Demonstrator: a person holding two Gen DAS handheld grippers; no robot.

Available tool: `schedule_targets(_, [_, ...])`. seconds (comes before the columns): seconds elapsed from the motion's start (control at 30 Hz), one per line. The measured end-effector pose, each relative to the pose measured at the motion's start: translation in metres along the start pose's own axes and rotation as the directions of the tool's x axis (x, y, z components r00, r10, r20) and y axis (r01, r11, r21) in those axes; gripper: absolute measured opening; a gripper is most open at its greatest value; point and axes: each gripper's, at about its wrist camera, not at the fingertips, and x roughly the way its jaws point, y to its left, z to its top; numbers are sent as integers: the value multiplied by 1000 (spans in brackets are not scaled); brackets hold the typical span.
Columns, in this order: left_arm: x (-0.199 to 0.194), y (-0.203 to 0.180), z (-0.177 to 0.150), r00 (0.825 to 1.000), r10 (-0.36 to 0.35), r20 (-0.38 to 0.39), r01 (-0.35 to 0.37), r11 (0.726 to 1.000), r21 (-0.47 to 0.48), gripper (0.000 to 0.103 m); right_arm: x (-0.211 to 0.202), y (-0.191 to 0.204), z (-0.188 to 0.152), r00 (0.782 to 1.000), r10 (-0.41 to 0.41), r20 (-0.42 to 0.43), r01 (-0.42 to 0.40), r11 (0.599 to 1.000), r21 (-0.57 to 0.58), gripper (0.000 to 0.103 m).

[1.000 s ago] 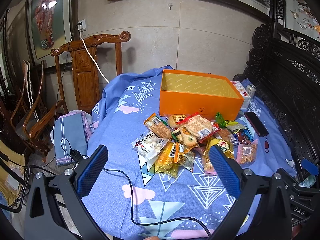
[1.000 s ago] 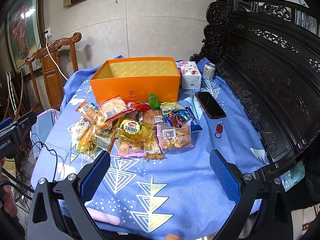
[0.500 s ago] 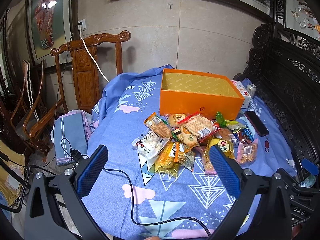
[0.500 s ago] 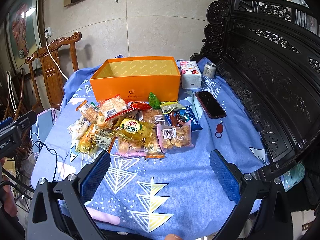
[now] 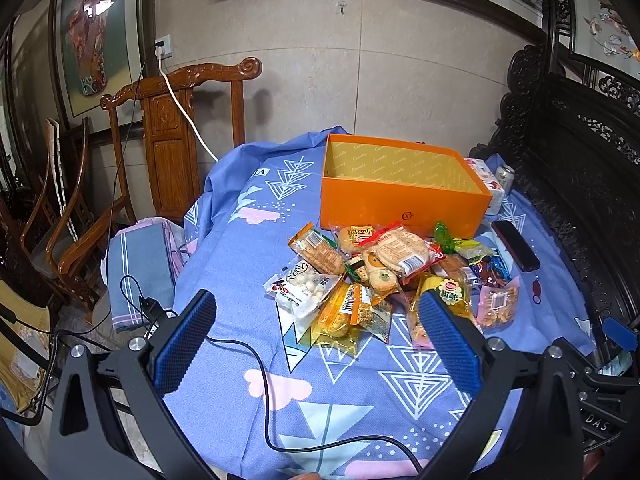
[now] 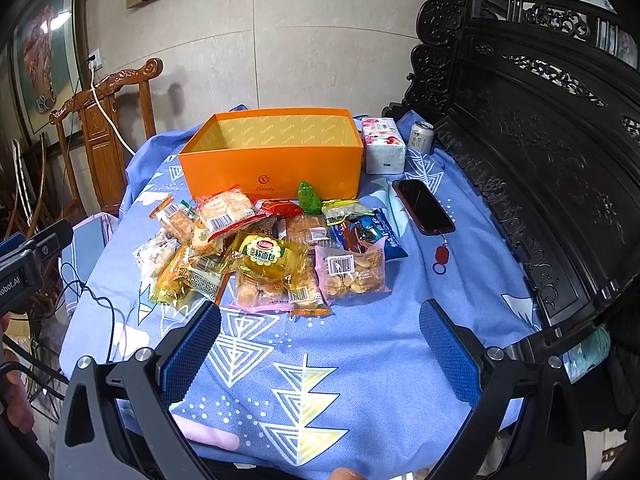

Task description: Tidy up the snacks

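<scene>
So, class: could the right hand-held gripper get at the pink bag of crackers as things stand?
Probably yes: the right hand-held gripper is open, the pink bag of crackers lies at the pile's near edge, and only bare cloth lies between.

Both views evenly lit, moderately bright; light appears diffuse, from overhead. A bright ceiling-lamp reflection is seen on the glazed picture at 10 o'clock in the left view, and again at 10 o'clock in the right view. A soft shadow is cast on the wall beside the chair top. Glare is noted on snack wrappers. Strong barrel distortion is seen; frame corners are vignetted black. The carved dark bench at 3 o'clock is underexposed. Focus is sharp centrally, slightly soft at the rims.
</scene>
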Motion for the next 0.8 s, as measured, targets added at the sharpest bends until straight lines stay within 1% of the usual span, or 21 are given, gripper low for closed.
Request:
schedule_targets(0.2, [4, -2, -1, 1000, -8, 6, 8, 1000, 23, 99, 4, 1, 1, 1000, 2, -10, -2, 1000, -2, 100])
schedule_targets(0.37, [14, -6, 2, 1000, -7, -7, 7, 999, 37, 99, 13, 1, 5, 1000, 14, -22, -14, 1000, -7, 100])
schedule_targets(0.47, [22, -6, 2, 999, -41, -12, 42, 998, 46, 99, 19, -1, 6, 999, 40, 1, -40, 999, 0, 100])
schedule_targets(0.53, [33, -4, 0, 997, -75, -21, 76, 996, 47, 99, 26, -3, 5, 998, 55, 22, -55, 998, 6, 100])
schedule_targets(0.57, [38, -4, -2, 997, -77, -25, 78, 996, 52, 99, 31, -4, 5, 998, 56, 23, -56, 998, 5, 100])
schedule_targets(0.63, [53, -3, -7, 997, -60, -39, 63, 995, 74, 99, 47, -5, 4, 998, 55, -2, -55, 998, 3, 100])
schedule_targets(0.7, [67, -3, -13, 997, -56, -58, 61, 994, 94, 99, 63, -5, 2, 997, 71, -20, -71, 997, 2, 100])
schedule_targets(0.77, [83, -1, -21, 995, -61, -81, 70, 992, 105, 99, 77, -2, 0, 995, 96, -17, -96, 995, -26, 100])
schedule_targets(0.8, [91, 2, -25, 992, -82, -93, 92, 990, 107, 99, 85, 1, -2, 993, 122, 0, -122, 990, -65, 100])
